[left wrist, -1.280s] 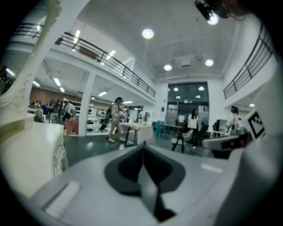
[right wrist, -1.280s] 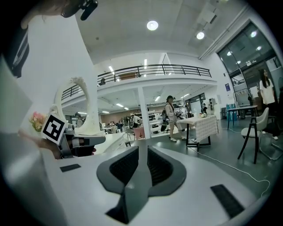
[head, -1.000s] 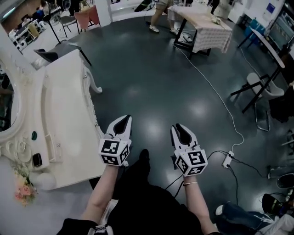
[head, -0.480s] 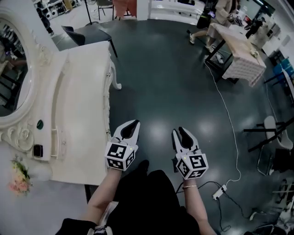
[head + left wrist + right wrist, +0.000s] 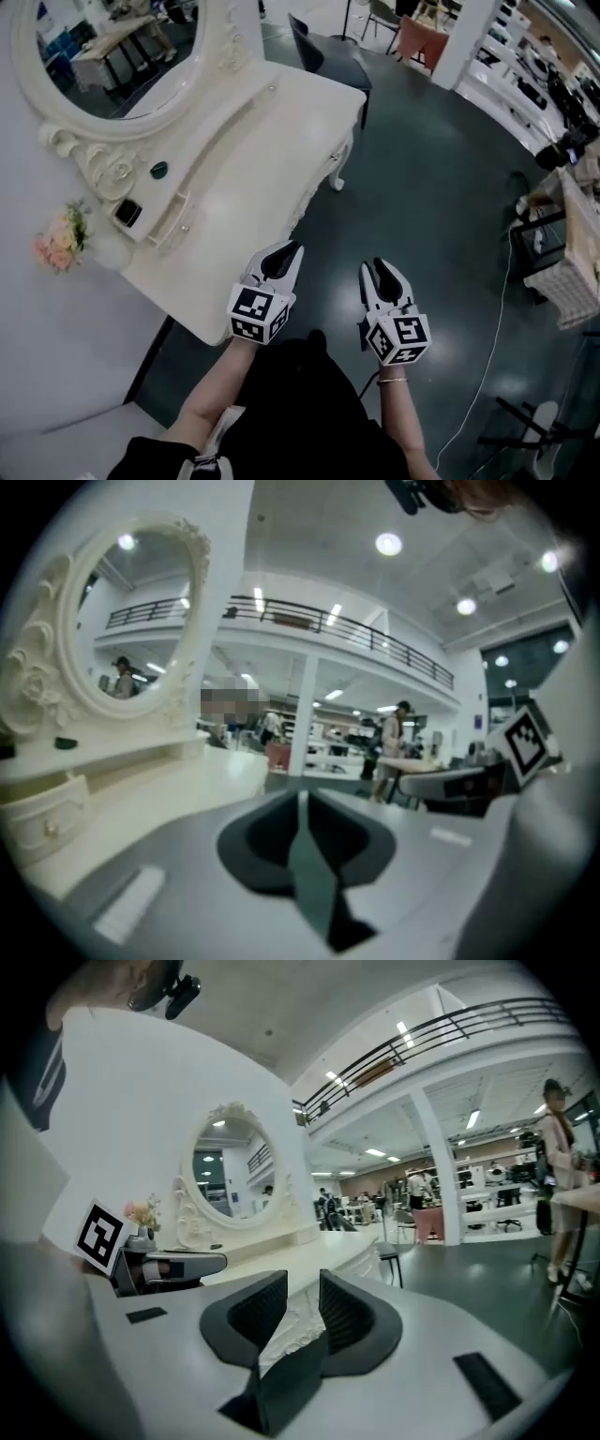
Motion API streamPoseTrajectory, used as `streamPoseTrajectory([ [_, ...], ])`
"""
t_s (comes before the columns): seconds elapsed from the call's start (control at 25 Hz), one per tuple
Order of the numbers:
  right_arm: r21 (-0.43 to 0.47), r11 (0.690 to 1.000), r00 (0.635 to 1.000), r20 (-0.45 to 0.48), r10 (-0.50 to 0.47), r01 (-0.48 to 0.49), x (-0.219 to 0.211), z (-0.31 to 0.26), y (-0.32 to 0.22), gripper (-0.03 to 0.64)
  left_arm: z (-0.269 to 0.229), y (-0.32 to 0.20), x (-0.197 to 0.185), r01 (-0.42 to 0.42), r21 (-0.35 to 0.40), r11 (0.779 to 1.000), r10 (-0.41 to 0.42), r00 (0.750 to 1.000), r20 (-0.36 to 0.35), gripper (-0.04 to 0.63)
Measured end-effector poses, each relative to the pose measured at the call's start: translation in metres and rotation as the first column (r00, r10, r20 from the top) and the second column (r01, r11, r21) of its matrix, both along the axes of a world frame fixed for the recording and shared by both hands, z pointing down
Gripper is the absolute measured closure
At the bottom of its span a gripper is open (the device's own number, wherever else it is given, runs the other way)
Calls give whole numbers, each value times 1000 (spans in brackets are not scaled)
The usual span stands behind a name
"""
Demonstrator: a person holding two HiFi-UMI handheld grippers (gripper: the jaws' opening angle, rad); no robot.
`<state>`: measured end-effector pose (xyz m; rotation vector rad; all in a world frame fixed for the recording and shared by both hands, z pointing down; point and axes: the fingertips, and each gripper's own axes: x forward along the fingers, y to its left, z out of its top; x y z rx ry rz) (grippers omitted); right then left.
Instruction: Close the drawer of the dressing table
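The cream dressing table [image 5: 253, 169] with its oval mirror [image 5: 108, 47] fills the upper left of the head view. A small drawer [image 5: 173, 217] under the mirror stands pulled out a little, and it also shows in the left gripper view, where the drawer [image 5: 42, 817] is at the lower left. My left gripper [image 5: 284, 255] hovers at the table's near corner, shut and empty, and touches nothing. My right gripper [image 5: 385, 275] hangs over the dark floor to the right, open with nothing between its pads [image 5: 342, 1309]. It points along the table's carved front edge [image 5: 309, 1321].
Pink flowers [image 5: 58, 239], a small dark box [image 5: 127, 213] and a green item [image 5: 158, 170] sit by the mirror's base. A black chair [image 5: 323, 52] stands behind the table. A covered table [image 5: 572, 272] and a white cable [image 5: 487, 375] are at the right. People stand far off.
The view has swung round toward the dressing table, so it and the mirror now lie ahead at the upper left. Both grippers turned with it. The right jaws now stand wider apart.
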<state>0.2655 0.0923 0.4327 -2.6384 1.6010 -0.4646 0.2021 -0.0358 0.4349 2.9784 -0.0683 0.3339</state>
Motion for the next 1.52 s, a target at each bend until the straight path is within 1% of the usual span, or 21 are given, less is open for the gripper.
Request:
streamPoseTrajectory([
  [0.04, 0, 999, 999, -2, -51, 51, 1, 0, -13, 538, -1, -10, -6, 54, 4, 999, -54, 999, -1, 560],
  [0.12, 4, 988, 988, -3, -157, 157, 0, 0, -41, 538, -2, -30, -22, 166, 11, 986, -166, 986, -3, 560],
  [0.2, 6, 965, 965, -5, -263, 263, -9, 0, -68, 538, -3, -47, -41, 269, 17, 963, -269, 963, -3, 560],
  [0.28, 6, 930, 930, -6, -368, 368, -23, 0, -92, 538, -3, -58, -64, 366, 24, 930, -366, 931, 0, 560],
  [0.36, 9, 885, 885, -5, -465, 465, -42, 1, -112, 538, -2, -65, -89, 458, 30, 888, -458, 889, 5, 560],
  [0.44, 9, 834, 834, -8, -552, 552, -63, 2, -132, 538, 0, -71, -115, 539, 32, 842, -539, 842, 12, 560],
  [0.6, 0, 733, 733, -21, -680, 680, -104, 5, -173, 537, 4, -84, -167, 667, 40, 744, -668, 743, 27, 560],
  [0.72, -8, 670, 669, -25, -742, 743, -133, 9, -202, 537, 8, -92, -203, 736, 34, 676, -737, 675, 35, 560],
  [0.8, -22, 631, 630, -37, -776, 776, -152, 11, -224, 537, 12, -100, -223, 771, 29, 636, -771, 635, 37, 560],
  [0.88, -39, 599, 597, -43, -801, 800, -169, 15, -245, 537, 16, -109, -242, 800, 25, 600, -800, 599, 42, 560],
  [0.96, -59, 575, 573, -44, -818, 816, -183, 20, -264, 537, 21, -119, -257, 822, 17, 569, -822, 568, 44, 560],
  [1.0, -72, 566, 564, -44, -824, 821, -189, 24, -273, 533, 23, -123, -263, 830, 13, 557, -830, 556, 46, 560],
  [1.08, -103, 551, 551, -39, -834, 828, -197, 31, -289, 530, 28, -130, -272, 840, 1, 543, -838, 543, 52, 560],
  [1.2, -143, 539, 541, -28, -841, 830, -206, 41, -312, 528, 35, -143, -279, 844, -16, 536, -842, 536, 64, 560],
  [1.36, -190, 543, 549, -24, -836, 818, -212, 54, -340, 518, 42, -165, -285, 844, -24, 536, -841, 536, 71, 560],
  [1.52, -231, 563, 575, -17, -818, 794, -211, 66, -363, 515, 49, -183, -288, 840, -42, 541, -837, 542, 77, 560],
])
